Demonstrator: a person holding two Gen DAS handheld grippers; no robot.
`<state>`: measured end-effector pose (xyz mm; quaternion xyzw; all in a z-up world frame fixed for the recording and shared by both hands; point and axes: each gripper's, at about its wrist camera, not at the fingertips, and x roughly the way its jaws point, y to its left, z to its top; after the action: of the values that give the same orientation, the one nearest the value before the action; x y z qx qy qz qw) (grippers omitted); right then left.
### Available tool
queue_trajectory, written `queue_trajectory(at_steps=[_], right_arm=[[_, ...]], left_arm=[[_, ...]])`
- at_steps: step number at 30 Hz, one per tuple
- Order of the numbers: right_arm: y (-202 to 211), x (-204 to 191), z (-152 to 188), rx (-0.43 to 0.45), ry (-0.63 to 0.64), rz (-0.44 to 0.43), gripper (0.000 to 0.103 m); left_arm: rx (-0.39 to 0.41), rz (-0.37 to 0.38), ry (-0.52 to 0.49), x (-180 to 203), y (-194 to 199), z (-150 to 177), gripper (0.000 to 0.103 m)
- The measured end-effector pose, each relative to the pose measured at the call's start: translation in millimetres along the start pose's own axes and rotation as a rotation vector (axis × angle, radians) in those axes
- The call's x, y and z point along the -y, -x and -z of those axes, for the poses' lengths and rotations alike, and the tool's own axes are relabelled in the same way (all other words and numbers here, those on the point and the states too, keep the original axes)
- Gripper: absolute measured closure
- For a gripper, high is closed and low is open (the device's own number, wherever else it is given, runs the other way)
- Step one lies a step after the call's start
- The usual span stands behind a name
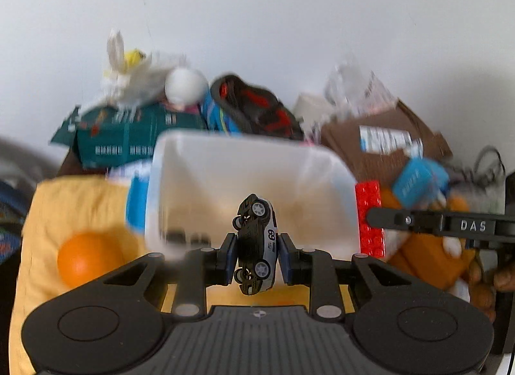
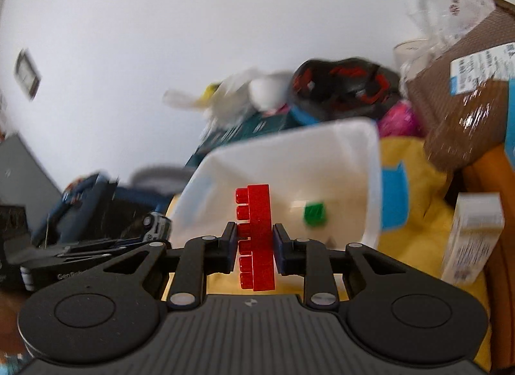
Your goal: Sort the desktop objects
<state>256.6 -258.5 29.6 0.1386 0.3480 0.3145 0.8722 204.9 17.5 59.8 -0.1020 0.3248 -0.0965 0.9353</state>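
Holding one toy each, both grippers face the white bin [image 1: 251, 162], so the sorting looks part done, not finished.

The left gripper [image 1: 256, 255] has its jaws drawn in on a small black-and-white toy car [image 1: 257, 243], clamped across its body and standing on end, wheels to the camera. The car hangs in front of the bin's near wall, not yet inside it.

The right gripper [image 2: 252, 247] has its jaws pressed tight on a red brick [image 2: 257, 236], held on edge with its studs to the left. In the right wrist view it sits before the bin's [image 2: 373, 181] open mouth, still outside.

Inside the bin lies a green block [image 2: 314, 212], seemingly one piece already sorted. The rest of the floor is too blurred to read.

Left to do, as I judge it: drop the car and the brick in, then deal with what remains on the yellow cloth [image 1: 74, 207]. An orange ball [image 1: 87, 259] lies there, just left of the bin. A small white box [image 2: 473, 239] stands on the cloth at the right. Whether the pile of boxes behind belongs to the task I cannot tell.
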Motion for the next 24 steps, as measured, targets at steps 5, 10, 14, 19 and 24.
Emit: queue_trajectory(at_steps=[5, 10, 14, 19, 24], right_arm=[[-21.8, 12.4, -29.4, -0.001, -0.031, 0.060, 0.077], [-41.8, 14.1, -33.6, -0.019, 0.026, 0.147, 0.068], [-33.8, 18.6, -24.8, -0.006, 0.024, 0.168, 0.057], [1.8, -7.4, 14.2, 0.050, 0.123, 0.106, 0.057], [-22.8, -14.2, 96.5, -0.141, 0.257, 0.218, 0.057]], left_arm=[[0.023, -0.029, -0.021, 8.0, -22.1, -36.1, 0.073], [0.030, -0.114, -0.042, 10.6, -33.4, -43.9, 0.055], [0.047, -0.128, -0.054, 1.3, -22.4, -33.0, 0.048], [0.041, -0.179, -0.124, -22.5, 15.2, 18.3, 0.046], [-0.115, -0.255, -0.099, -60.7, 15.2, 93.1, 0.046]])
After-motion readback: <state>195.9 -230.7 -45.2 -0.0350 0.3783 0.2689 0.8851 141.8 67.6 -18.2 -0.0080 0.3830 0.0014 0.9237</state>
